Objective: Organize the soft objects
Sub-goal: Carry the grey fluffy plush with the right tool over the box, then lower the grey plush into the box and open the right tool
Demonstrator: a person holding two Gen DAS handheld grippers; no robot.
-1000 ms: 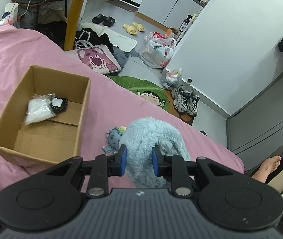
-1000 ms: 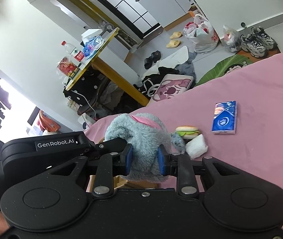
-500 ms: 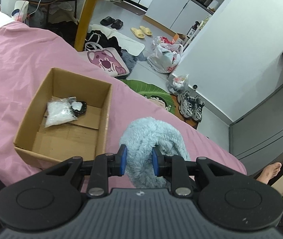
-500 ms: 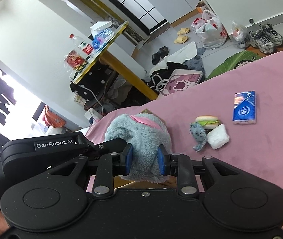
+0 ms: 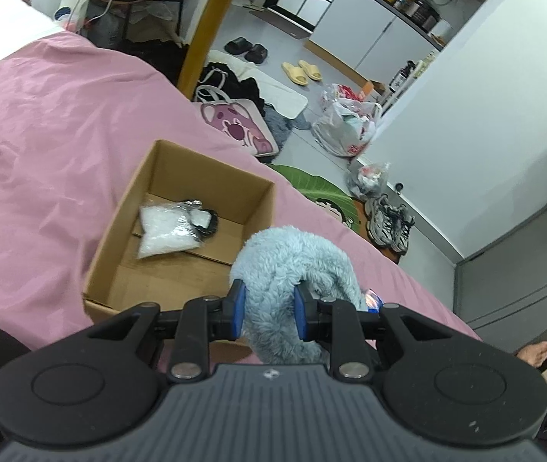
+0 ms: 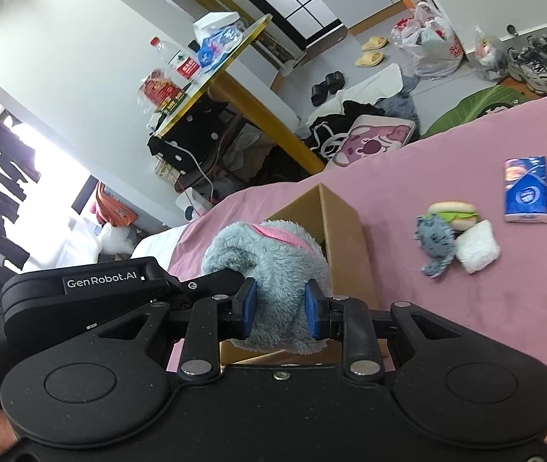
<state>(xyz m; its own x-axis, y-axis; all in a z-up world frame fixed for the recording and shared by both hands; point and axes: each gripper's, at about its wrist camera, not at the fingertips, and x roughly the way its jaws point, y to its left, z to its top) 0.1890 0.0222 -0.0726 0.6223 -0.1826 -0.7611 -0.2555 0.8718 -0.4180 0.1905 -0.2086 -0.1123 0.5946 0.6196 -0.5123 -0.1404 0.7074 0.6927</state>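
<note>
Both grippers hold one fluffy blue-grey plush (image 5: 292, 258) with a pink patch (image 6: 273, 254). My left gripper (image 5: 266, 310) is shut on one end of it, my right gripper (image 6: 280, 306) on the other. The plush hangs just above the near right corner of an open cardboard box (image 5: 127, 246) on the pink bed. Inside the box lie a clear bag of white stuff (image 5: 165, 227) and a small black item (image 5: 206, 221). On the bed to the right lie a small grey plush (image 6: 435, 238), a burger toy (image 6: 456, 213), a white pad (image 6: 479, 246) and a blue tissue pack (image 6: 527, 188).
The pink bedsheet (image 5: 42, 146) spreads left of the box. Beyond the bed edge the floor holds a pink bear cushion (image 5: 238, 127), slippers, plastic bags and sneakers (image 5: 388, 223). A yellow table leg (image 5: 208, 27) stands behind. A bare foot (image 5: 535, 350) shows at the right.
Both grippers have carried the plush leftward, off the bed surface, to the box's near right corner. The small toys it lay beside stay behind on the sheet.
</note>
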